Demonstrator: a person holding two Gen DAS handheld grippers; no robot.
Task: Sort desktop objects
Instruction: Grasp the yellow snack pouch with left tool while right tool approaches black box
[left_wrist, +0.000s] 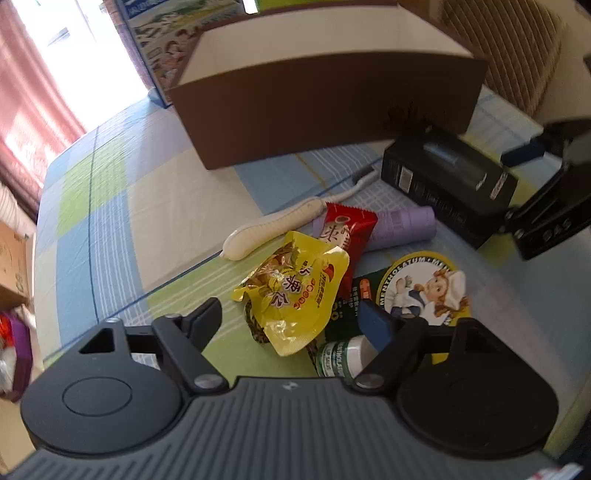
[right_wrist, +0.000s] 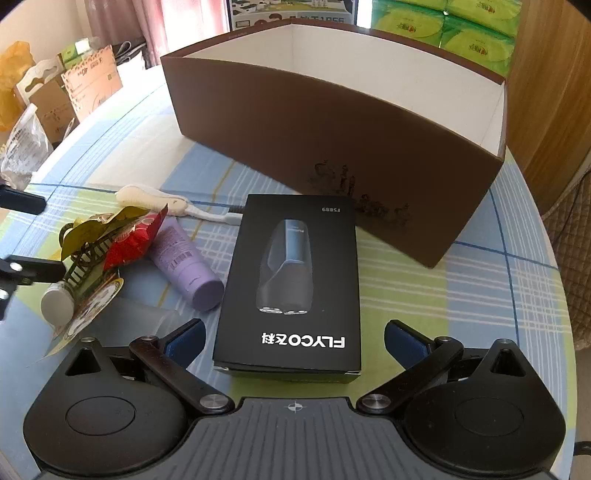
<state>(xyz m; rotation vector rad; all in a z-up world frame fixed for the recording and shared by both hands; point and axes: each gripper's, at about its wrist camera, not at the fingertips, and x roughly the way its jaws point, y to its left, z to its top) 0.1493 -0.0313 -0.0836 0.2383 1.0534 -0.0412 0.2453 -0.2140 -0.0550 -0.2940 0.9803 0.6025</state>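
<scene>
Checked tablecloth (right_wrist: 461, 295) in blue, green and cream covers the table. Brown box (right_wrist: 332, 122), open top, white inside, sits at the far side. Black shaver box (right_wrist: 291, 280) lies flat just in front of it, near end between the spread fingers of the right gripper (right_wrist: 293, 343), not touched. Left of it a heap: purple tube (right_wrist: 184, 262), white brush (left_wrist: 273, 225), yellow snack bag (left_wrist: 295, 291) over a red packet (left_wrist: 351, 229), lip balm card (left_wrist: 424, 284). Left gripper (left_wrist: 291, 321) open over the yellow bag, holding nothing
</scene>
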